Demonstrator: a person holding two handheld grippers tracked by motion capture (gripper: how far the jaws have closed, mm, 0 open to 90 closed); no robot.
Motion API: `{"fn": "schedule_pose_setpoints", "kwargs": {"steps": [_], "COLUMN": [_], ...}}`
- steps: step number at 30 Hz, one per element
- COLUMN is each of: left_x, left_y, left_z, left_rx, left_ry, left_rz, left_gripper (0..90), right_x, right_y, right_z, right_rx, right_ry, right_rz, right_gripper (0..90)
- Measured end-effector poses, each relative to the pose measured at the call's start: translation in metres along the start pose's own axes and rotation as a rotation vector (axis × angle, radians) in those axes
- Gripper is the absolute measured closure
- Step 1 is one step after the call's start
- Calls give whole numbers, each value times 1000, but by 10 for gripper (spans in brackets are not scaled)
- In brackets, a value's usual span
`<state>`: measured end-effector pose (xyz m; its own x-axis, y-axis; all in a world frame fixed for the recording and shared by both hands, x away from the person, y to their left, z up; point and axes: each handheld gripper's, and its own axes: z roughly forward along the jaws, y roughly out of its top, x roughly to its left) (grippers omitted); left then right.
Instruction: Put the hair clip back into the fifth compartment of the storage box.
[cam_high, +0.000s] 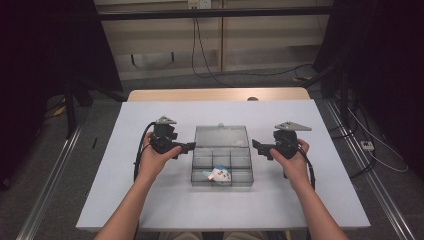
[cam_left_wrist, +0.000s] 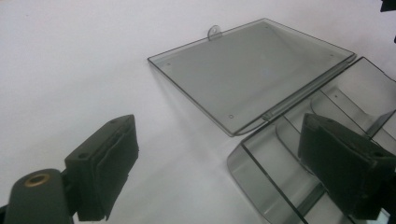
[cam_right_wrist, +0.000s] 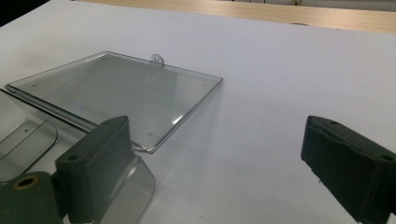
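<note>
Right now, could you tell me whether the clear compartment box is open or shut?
Open: the lid lies flat on the white table behind the box, folded back at the hinge, leaving compartments uncovered.

My high view looks forward and down from above my side of the surface, far enough off to take in all of it. The left gripper view rides low, close in, looking across at the clear box's open lid. The right gripper view sits just as low, facing the same lid from the opposite side. All three share that lid.
</note>
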<state>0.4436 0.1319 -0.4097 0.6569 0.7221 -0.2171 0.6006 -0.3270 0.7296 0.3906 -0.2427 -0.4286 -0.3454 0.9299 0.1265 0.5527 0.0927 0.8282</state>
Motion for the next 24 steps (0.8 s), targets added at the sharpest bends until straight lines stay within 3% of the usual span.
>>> {"fn": "schedule_pose_setpoints", "kwargs": {"steps": [7, 24], "left_x": [7, 12], "left_y": [0, 2], "left_z": [9, 20], "left_rx": [13, 24], "left_ry": [26, 32], "left_rz": [-17, -37], "left_gripper": [104, 114], "right_x": [-2, -3], "right_y": [3, 3], "right_z": [10, 28], "right_rx": [18, 49], "right_ry": [-22, -44], "right_rz": [7, 31], "right_gripper": [82, 88]}}
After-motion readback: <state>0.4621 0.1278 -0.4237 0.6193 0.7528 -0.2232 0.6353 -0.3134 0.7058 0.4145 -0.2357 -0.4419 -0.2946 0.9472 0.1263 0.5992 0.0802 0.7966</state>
